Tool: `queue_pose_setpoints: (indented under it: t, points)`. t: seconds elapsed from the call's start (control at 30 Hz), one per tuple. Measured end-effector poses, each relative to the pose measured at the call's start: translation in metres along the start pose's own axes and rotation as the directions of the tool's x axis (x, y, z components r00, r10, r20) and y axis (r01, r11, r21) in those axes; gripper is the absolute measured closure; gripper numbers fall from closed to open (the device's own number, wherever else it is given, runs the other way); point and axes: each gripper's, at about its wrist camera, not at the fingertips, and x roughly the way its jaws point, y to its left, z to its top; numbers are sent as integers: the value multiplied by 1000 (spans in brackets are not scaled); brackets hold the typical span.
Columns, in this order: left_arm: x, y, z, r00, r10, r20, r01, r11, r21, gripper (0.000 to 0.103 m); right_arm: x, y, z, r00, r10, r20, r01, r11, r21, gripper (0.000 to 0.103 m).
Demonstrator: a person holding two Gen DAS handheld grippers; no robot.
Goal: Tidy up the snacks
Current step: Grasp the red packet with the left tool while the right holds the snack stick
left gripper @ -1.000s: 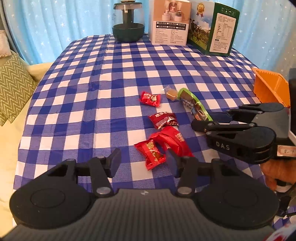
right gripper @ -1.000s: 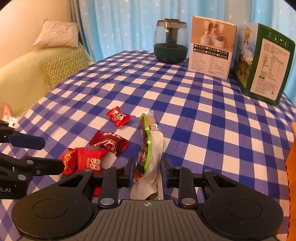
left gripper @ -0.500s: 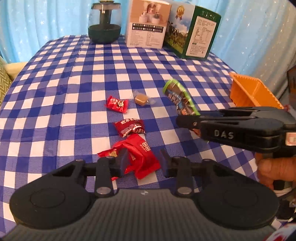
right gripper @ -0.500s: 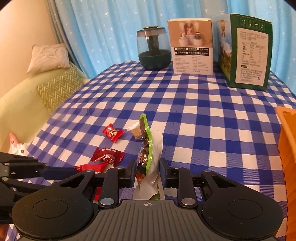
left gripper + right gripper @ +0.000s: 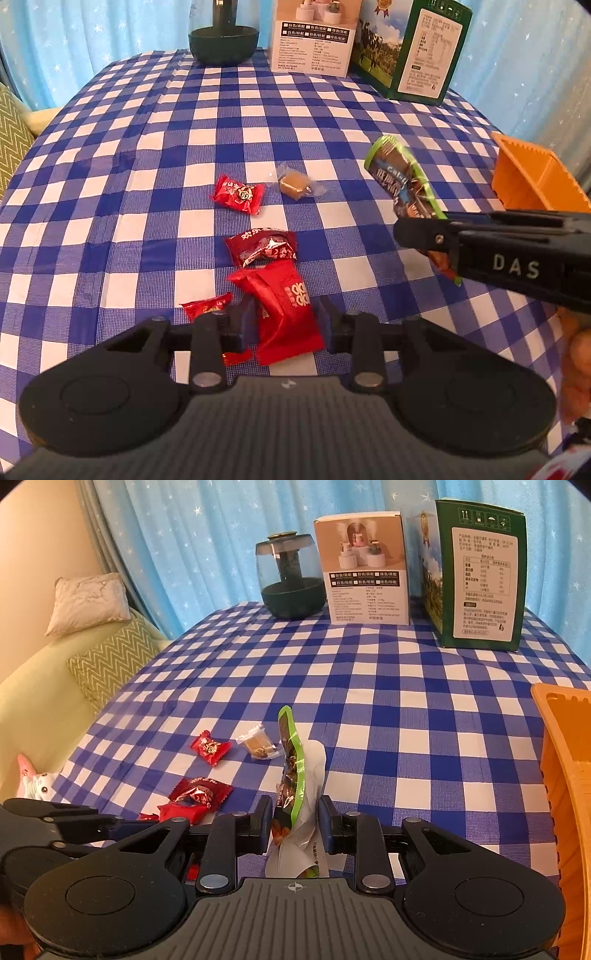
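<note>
Snacks gripped in both grippers.
Left gripper [image 5: 284,319] fingers clamp the red packet [image 5: 286,314]; right gripper [image 5: 295,819] fingers pinch the green-edged pouch [image 5: 295,775] above the checked surface [image 5: 406,716].

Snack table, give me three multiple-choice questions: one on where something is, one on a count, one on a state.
1. Where is the orange bin?
A. the table's right edge
B. beside the dark jar
C. on the sofa

2. How many boxes stand at the far end?
A. one
B. two
C. four

3. The right tool is
A. open and empty
B. shut on the green-edged packet
C. shut on a caramel

Answers:
1 A, the bin sits at the right, past the packet.
2 B, a white box and a green box.
3 B, both pads press the packet.
</note>
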Motion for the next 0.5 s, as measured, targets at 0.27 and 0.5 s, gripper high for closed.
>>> queue_pose_setpoints:
  t: [0.27, 0.5]
  points:
    - [-7, -5, 0, 999, 24, 35, -25, 1000, 17, 81, -3, 1, 2, 1000, 7, 8, -7, 1000, 3, 76]
    - [-14, -11, 3, 998, 11, 57, -11, 1000, 16, 81, -8, 2, 5, 1000, 8, 17, -8, 1000, 2, 76]
